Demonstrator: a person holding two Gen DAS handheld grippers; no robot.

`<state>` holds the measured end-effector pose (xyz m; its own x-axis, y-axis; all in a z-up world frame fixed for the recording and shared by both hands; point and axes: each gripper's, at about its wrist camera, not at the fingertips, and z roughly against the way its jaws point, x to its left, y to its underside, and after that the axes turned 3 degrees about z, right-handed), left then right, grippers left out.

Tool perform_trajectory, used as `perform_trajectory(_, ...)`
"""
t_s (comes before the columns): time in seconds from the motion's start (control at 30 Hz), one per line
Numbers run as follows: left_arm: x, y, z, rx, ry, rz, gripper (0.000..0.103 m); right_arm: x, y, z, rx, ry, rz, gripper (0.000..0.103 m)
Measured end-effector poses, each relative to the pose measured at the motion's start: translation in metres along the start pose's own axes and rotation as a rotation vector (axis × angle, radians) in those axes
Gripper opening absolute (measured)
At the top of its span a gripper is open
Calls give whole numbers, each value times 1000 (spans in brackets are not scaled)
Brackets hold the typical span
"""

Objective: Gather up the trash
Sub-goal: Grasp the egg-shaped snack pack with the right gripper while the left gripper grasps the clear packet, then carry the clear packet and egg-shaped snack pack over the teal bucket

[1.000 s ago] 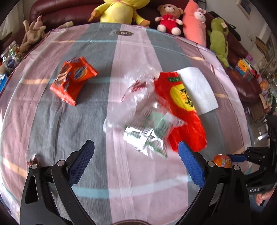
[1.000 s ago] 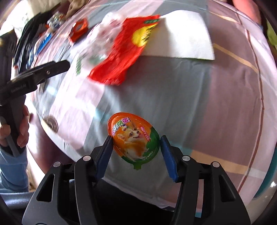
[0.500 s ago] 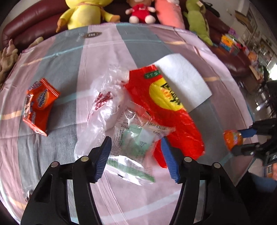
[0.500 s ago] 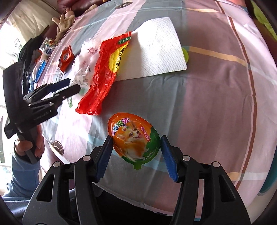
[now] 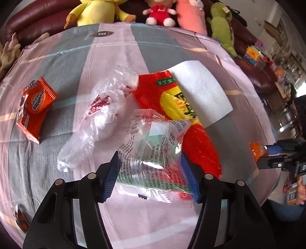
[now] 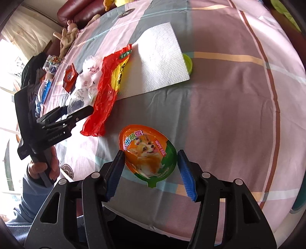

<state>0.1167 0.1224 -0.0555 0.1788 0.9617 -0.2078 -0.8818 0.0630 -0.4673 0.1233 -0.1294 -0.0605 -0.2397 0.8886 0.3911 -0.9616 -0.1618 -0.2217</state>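
In the left wrist view my left gripper (image 5: 151, 176) has a clear printed wrapper (image 5: 153, 145) between its blue pads; the jaws are closing and both pads touch it. Beside the wrapper lie a crumpled clear bag (image 5: 103, 118), a red and yellow wrapper (image 5: 172, 99), a white paper towel (image 5: 200, 90) and an orange packet (image 5: 34, 107). My right gripper (image 6: 149, 172) is shut on an orange and green egg-shaped pack (image 6: 147, 153), held above the cloth near the table's edge. The right gripper (image 5: 267, 155) also shows at the far right of the left view.
A striped pink and grey cloth (image 6: 229, 115) covers the round table. A yellow-green lid (image 6: 188, 63) peeks from under the paper towel (image 6: 160, 59). Plush toys (image 5: 99, 11) sit on a dark red sofa behind the table. A hand (image 6: 40, 166) holds the left gripper.
My left gripper moved in over the clear wrapper and narrowed from wide open until its pads met it. My right gripper drifted across the table edge, still holding the egg pack.
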Motion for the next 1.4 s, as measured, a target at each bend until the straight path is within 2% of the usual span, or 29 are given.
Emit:
perform_trajectory(0.13, -17, 1, 10, -11, 3, 3, 63, -12, 3, 6, -15, -12, -24, 54)
perform_trajectory(0.43, -66, -8, 27, -58, 26, -59, 63, -40, 13, 30, -70, -21, -67, 54)
perform_trajectory(0.83, -168, -21, 5, -26, 104, -201, 63, -109, 42, 79, -185, -15, -196, 54)
perform_trajectory(1.07, -248, -22, -18, 16, 172, -311, 63, -166, 71, 122, -292, 0, -313, 54)
perform_trajectory(1.27, -329, -17, -41, 58, 245, -435, 63, -232, 115, 170, -396, 54, -450, 54)
perform_trajectory(1.4, -381, -10, -56, 87, 281, -516, 63, -269, 143, 189, -430, 83, -521, 54)
